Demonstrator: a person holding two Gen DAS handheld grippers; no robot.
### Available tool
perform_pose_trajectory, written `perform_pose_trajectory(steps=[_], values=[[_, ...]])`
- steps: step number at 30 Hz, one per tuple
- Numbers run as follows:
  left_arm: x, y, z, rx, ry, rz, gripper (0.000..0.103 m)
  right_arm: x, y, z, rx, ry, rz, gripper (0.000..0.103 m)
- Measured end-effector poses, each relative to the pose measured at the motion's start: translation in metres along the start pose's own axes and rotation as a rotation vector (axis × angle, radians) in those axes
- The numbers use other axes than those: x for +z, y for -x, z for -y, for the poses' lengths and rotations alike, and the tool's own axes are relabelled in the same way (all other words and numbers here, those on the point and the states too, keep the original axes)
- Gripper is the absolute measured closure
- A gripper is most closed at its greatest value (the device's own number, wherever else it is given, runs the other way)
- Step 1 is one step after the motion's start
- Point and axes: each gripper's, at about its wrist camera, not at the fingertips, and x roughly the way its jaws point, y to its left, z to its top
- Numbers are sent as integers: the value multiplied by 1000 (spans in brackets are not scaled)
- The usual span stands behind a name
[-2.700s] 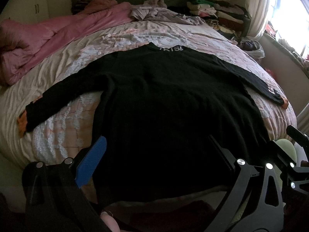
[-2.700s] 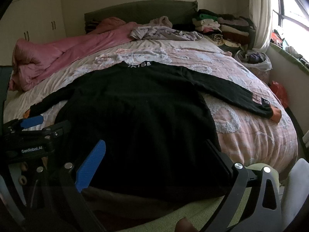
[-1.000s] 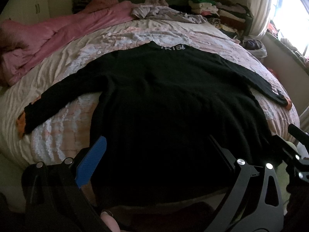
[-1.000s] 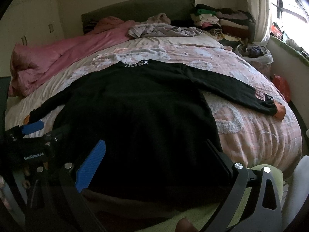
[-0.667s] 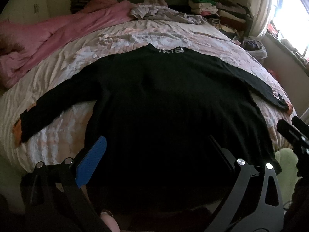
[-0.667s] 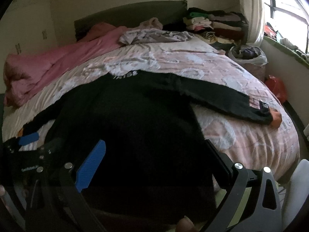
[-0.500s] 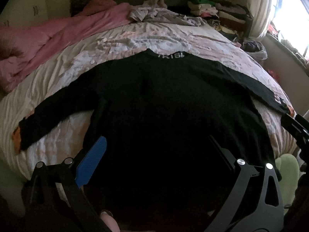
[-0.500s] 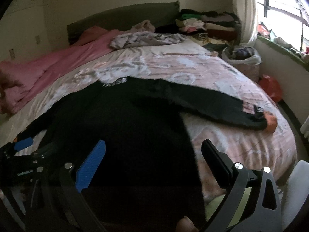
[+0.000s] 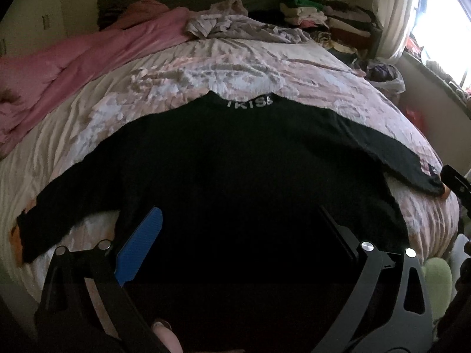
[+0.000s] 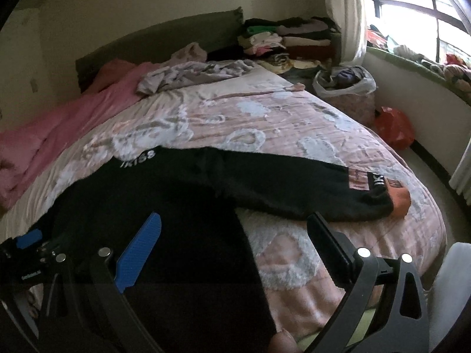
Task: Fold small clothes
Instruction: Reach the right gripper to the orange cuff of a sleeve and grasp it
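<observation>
A black long-sleeved sweater (image 9: 235,176) lies flat on the bed, collar away from me, both sleeves spread out. Its cuffs are orange; the right cuff (image 10: 399,201) lies near the bed's right edge. My left gripper (image 9: 241,235) is open and empty above the sweater's lower body. My right gripper (image 10: 235,235) is open and empty above the sweater's right side, close to the right sleeve (image 10: 294,188). The left gripper also shows at the lower left of the right wrist view (image 10: 32,253).
The bed (image 9: 265,70) has a pink and white patterned cover. A pink duvet (image 9: 73,58) and a grey garment (image 9: 235,26) lie at the head. Folded clothes (image 10: 288,38) are stacked at the back right. A bag of clothes (image 10: 344,85) and a red bag (image 10: 394,131) sit on the floor.
Both grippers have moved forward over the sweater. The right gripper has swung to the right, toward the right sleeve and its cuff. Both stay open.
</observation>
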Motion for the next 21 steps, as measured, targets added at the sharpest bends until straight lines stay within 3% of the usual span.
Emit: perform_pose_trajectory(steps=[9, 21], values=[[31, -23, -4, 17, 11, -1, 9, 16, -22, 39, -50, -114, -10, 4], [76, -68, -23, 73, 41, -38, 9, 10, -59, 143, -198, -411, -77, 4]])
